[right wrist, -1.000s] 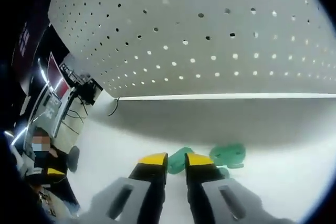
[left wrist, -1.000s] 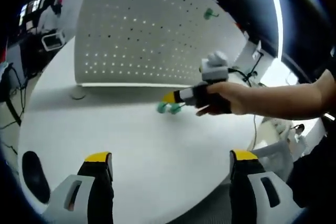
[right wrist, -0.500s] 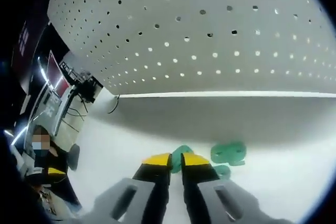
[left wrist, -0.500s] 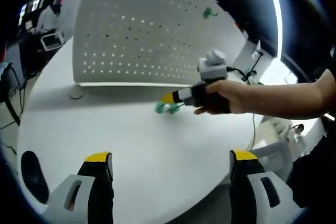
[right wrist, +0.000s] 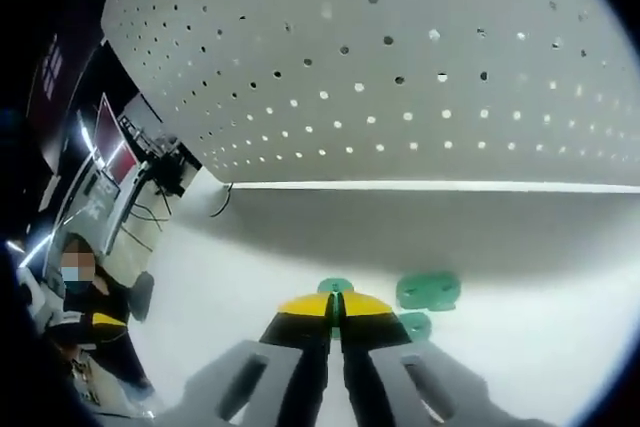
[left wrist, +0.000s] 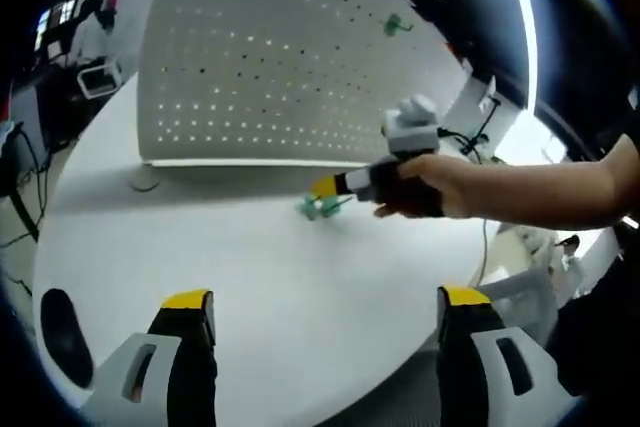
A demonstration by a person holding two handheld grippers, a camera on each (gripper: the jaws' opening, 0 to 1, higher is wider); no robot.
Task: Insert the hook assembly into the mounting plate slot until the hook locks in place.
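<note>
Left gripper view: left gripper, jaws wide apart over bare white table; right gripper in a hand, tips at green hooks near pegboard foot; another hook mounted high on board.

Right gripper view: right gripper clamped on green hook; loose hooks just beside; open tabletop rightward.

Legible text, labels, brands, numbers, signs: none. Perforated white board: plain holes, no print. White table below the board: unmarked. Screens left of the board: too small and blurred to read.
</note>
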